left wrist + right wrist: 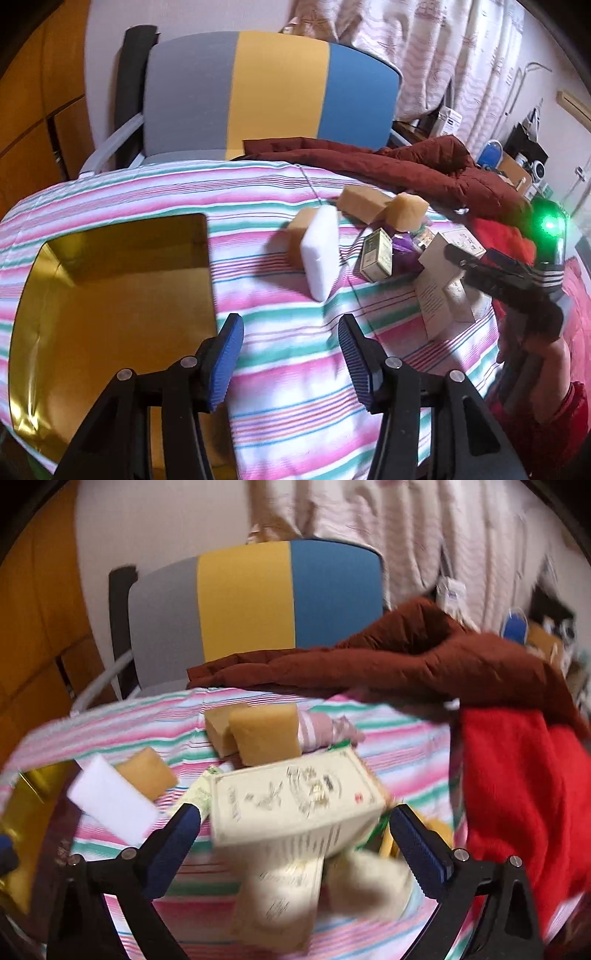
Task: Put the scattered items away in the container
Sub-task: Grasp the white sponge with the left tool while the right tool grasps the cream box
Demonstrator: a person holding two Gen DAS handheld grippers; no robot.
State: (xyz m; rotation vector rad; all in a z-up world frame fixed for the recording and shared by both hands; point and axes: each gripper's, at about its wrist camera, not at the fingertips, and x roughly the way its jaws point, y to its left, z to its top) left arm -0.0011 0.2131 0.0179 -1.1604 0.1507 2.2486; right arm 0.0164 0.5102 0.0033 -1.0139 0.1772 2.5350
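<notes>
A gold-lined open container [110,295] sits at the left on the striped cover, its corner also visible in the right wrist view [33,786]. My left gripper [291,354] hovers just right of it, open, with nothing between its fingers. Scattered to the right are a white block [321,251], tan sponges [364,201], a small green box [376,256] and cream boxes [443,243]. My right gripper [299,845] is open over that pile. A cream printed box [295,797] lies between its spread fingers, with gaps to both pads.
A chair with a grey, yellow and blue back [273,88] stands behind the striped cover [295,387]. A dark red jacket [424,166] and a bright red cloth [517,794] lie at the right. A rolled pink cloth [325,727] sits behind the sponges.
</notes>
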